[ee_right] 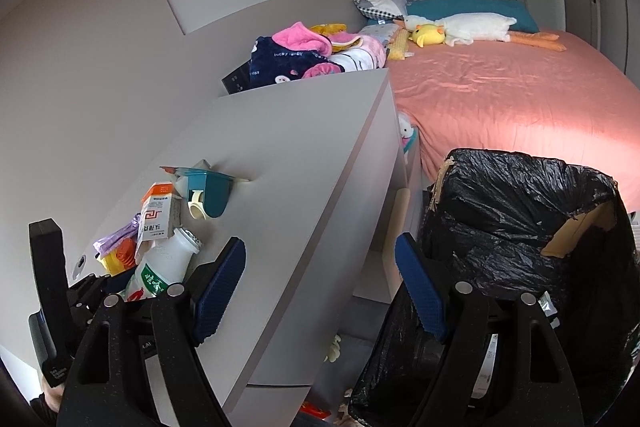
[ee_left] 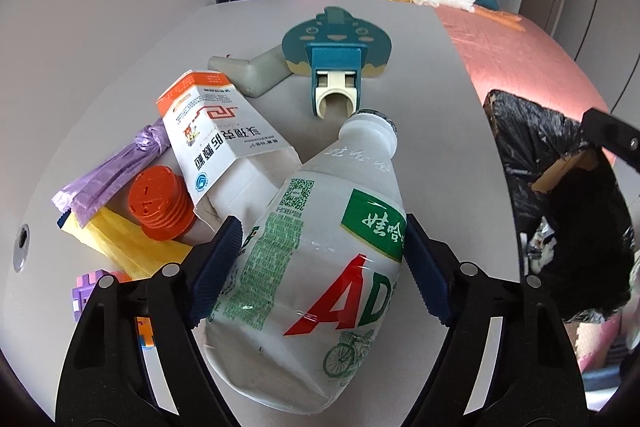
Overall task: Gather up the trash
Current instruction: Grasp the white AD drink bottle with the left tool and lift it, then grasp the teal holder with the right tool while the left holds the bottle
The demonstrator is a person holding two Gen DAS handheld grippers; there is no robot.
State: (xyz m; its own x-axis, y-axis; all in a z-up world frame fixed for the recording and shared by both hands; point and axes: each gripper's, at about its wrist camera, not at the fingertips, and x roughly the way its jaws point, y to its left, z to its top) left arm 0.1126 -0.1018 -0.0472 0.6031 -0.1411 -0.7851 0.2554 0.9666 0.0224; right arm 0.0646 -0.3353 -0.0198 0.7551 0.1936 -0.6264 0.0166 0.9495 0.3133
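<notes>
Here the left claw (ee_left: 320, 259) clamps the bottle (ee_left: 320, 267), neck pointing toward the blue holder (ee_left: 335, 67); the right claw (ee_right: 320, 287) gapes beside the bin (ee_right: 520, 247).

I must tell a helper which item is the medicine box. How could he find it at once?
On the grey cabinet top beside the pink bed, look left of the white drink bottle. The medicine box lies open-ended, white with an orange end and a red emblem.

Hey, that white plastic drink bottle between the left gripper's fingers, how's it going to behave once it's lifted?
The white bottle looks empty and dented near its base, so probably light and squashy. Its glossy label wrap may slip against the left gripper pads. It is round and lying on the dresser top, so it could roll if released.
</notes>
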